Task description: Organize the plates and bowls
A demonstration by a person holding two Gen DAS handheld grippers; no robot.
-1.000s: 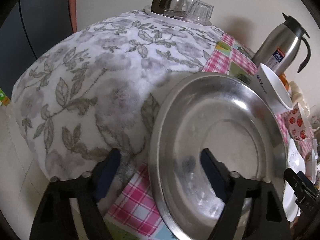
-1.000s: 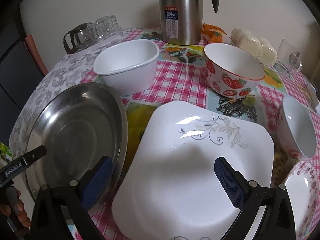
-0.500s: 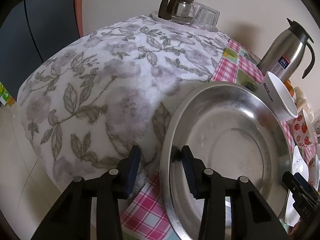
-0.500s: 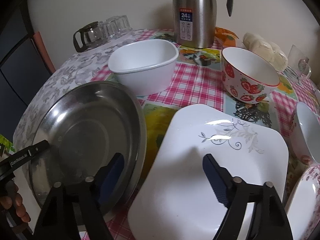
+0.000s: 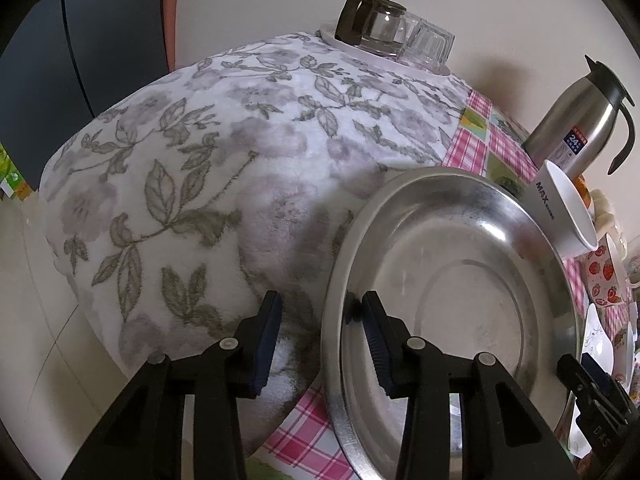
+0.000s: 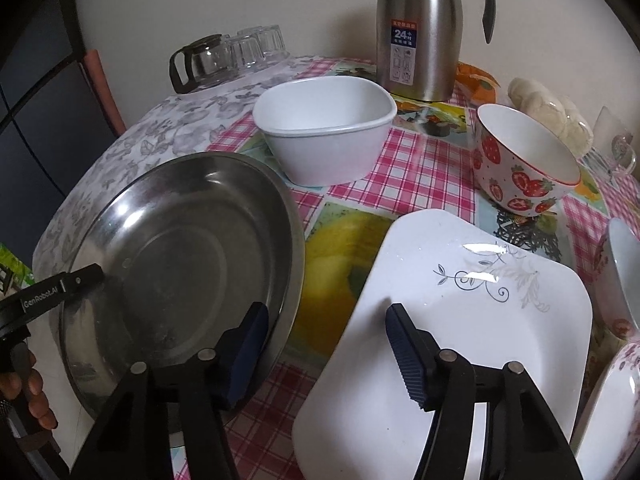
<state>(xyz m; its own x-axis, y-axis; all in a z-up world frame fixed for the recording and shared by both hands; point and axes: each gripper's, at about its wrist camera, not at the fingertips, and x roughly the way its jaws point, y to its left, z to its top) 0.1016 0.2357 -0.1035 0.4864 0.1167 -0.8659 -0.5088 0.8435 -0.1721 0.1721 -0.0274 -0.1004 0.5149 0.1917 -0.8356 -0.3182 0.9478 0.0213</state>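
Steel plate [image 5: 460, 292] sits at table edge, left gripper [image 5: 320, 332] jaws straddling its left rim, narrowed; contact unclear. Right gripper [image 6: 324, 344] jaws have just been closing, apart, between steel plate and white square plate [image 6: 460, 320].

A home dining corner: a table [image 6: 420, 168] under a pink checked cloth, crowded with bowls, plates, a steel thermos jug [image 6: 420, 32] and upturned glasses [image 6: 256, 46].
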